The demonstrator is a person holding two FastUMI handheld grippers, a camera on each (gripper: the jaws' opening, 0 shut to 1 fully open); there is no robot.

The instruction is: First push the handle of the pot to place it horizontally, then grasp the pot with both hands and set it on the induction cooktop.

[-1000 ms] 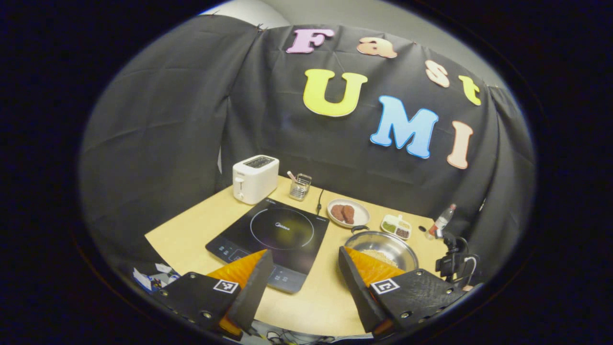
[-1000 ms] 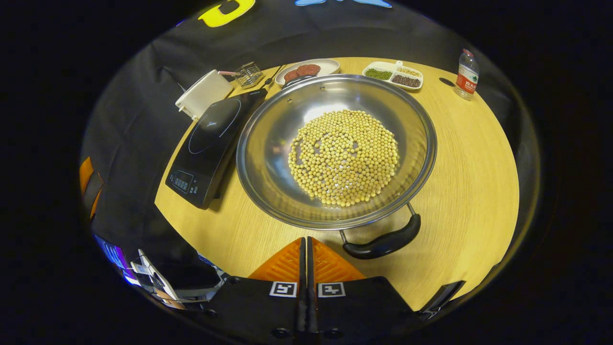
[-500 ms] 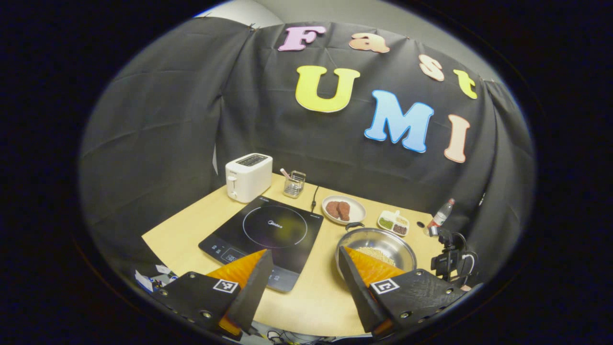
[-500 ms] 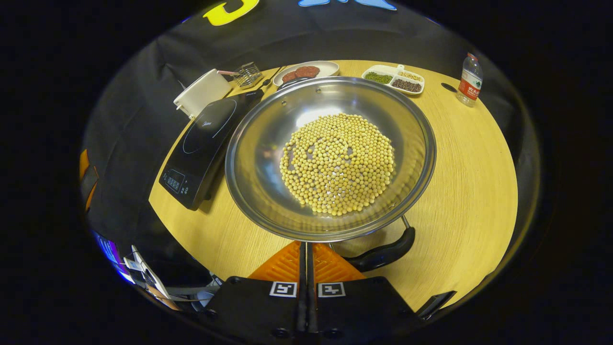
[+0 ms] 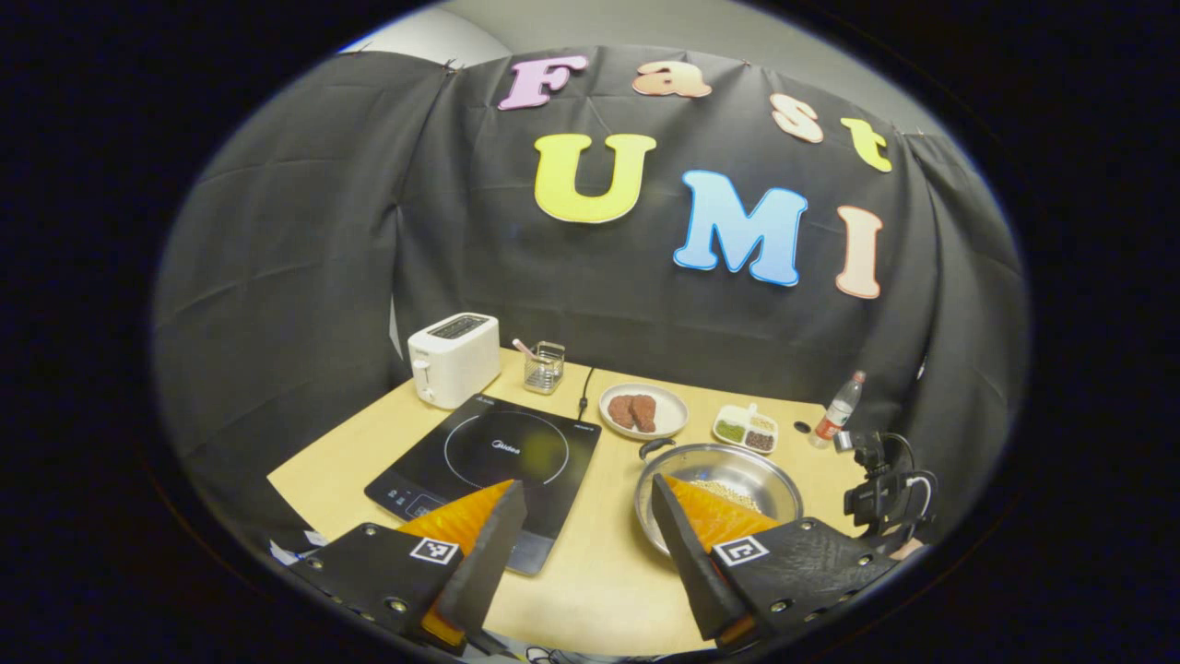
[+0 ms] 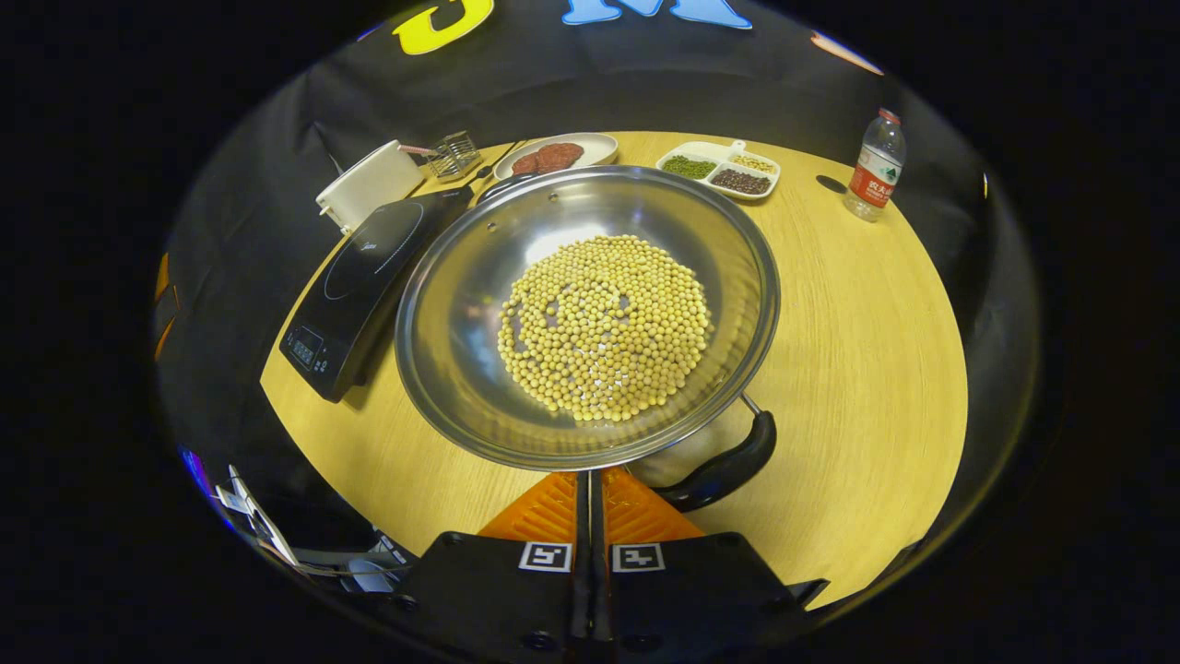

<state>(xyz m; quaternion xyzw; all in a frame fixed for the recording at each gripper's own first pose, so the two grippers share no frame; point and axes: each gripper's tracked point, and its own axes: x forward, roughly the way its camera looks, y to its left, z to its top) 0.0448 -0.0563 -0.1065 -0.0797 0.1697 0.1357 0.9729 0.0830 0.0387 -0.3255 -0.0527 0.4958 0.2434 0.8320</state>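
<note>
Left tool [image 5: 581, 530]: fingers spread wide, nothing between them, held above the near edge of the counter [image 5: 590, 590]. Through the gap between its fingers, bare wood of the counter.

Right tool [image 6: 590, 503]: fingers pressed together, no gap visible, gripping nothing. Tips sit just at the near rim of the pot [image 6: 461, 277], beside the handle [image 6: 724, 466]; contact with the rim or handle cannot be told.

Pot: wide steel pan, standing on the counter just right of the cooktop [image 6: 355, 277], not on it. Bottom covered by a layer of yellow beans [image 6: 604, 327]. Near handle, black, points toward the lower right in the right gripper view, angled rather than square to the tool. A second dark handle shows at the far rim.

In the left gripper view the pot [image 5: 737, 470] lies behind the left tool's right-hand finger, with the cooktop [image 5: 489, 456] to its left, partly behind the other finger. The right tool [image 5: 880, 498] shows farther off at the pot's right side.

Back of the counter: white toaster [image 5: 454, 358], small wire holder [image 5: 544, 366], plate with brown patties [image 5: 643, 410], divided dish of grains [image 5: 747, 429], water bottle [image 5: 837, 420] at the far right corner.
</note>
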